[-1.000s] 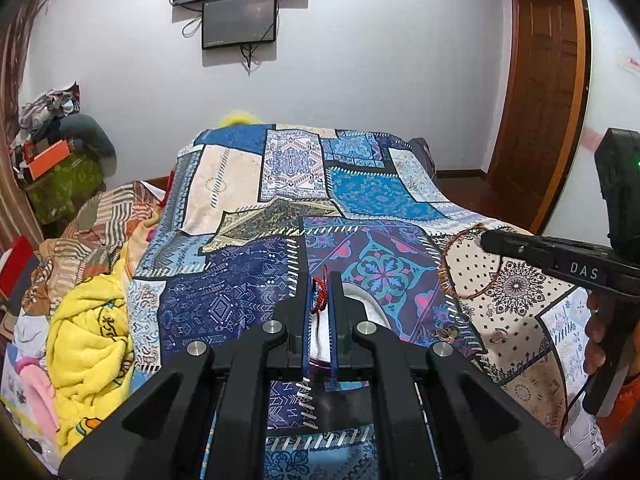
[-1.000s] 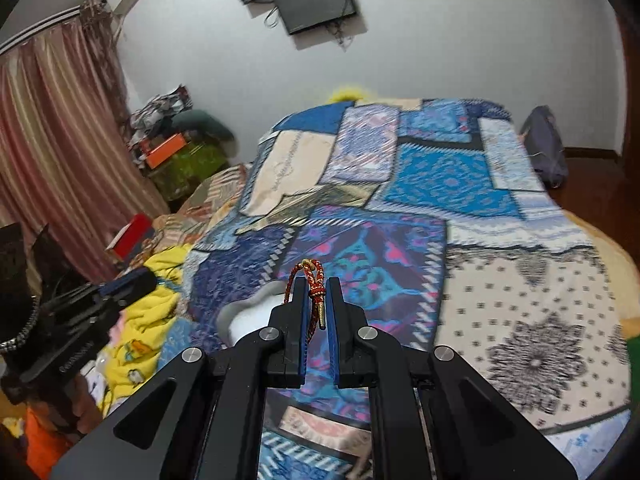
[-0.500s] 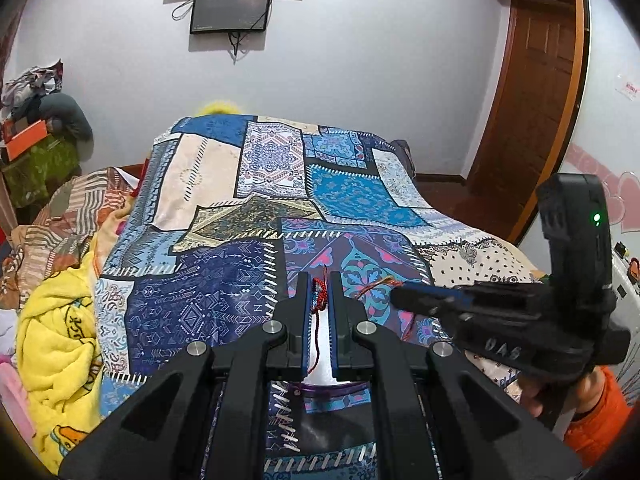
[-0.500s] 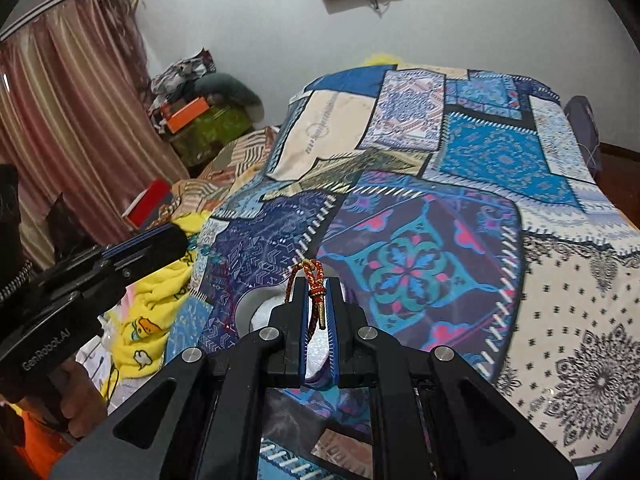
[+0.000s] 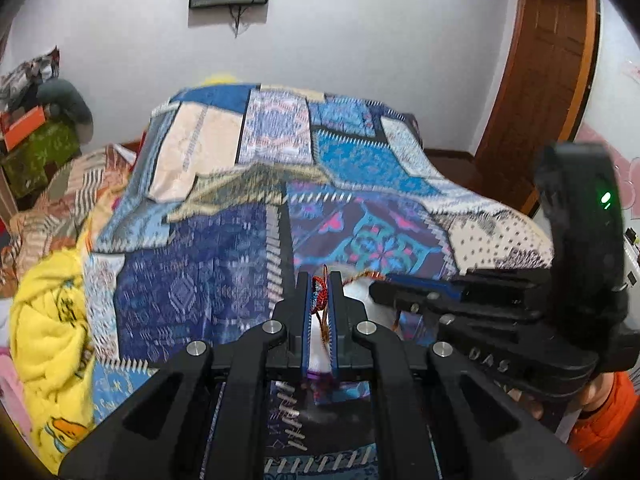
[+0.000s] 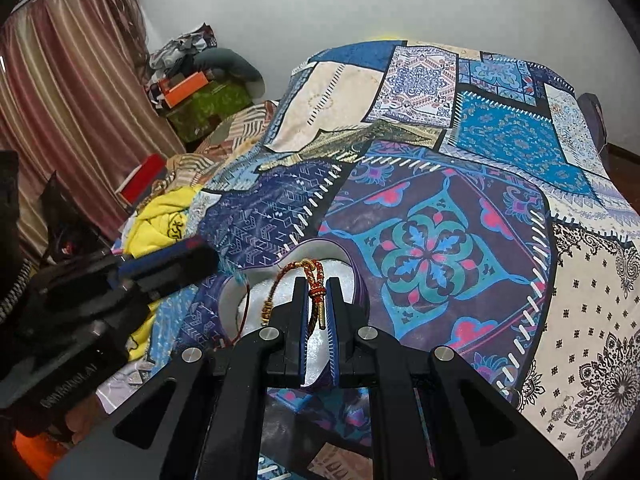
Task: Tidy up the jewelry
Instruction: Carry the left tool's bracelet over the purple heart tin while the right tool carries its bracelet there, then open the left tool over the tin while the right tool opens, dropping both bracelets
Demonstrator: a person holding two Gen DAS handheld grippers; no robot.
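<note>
The right hand-held gripper [image 6: 316, 300] pinches a red-and-gold braided cord bracelet [image 6: 312, 280] between its narrow blue-lined fingers [image 6: 301, 312]. The bracelet's knotted section sits at the fingertips, a gold end tip hangs down in the gap, and its loop arcs out to the left over a white, purple-rimmed jewelry dish [image 6: 256, 292]. The dish lies on the bed's patchwork bedspread [image 6: 432, 248], directly below the fingers.

The left hand-held gripper [image 5: 320, 300] is likewise closed down narrow on a red braided cord [image 5: 318, 294], with a thin strand trailing between its fingers above the same white dish [image 5: 356, 292]. Whether this cord is the other end of the same bracelet cannot be told. From the left wrist, the right hand-held gripper's body [image 5: 520, 308] reaches in from the right, just beside the dish.

A yellow blanket [image 5: 48, 328] lies bunched at the bed's left edge.
</note>
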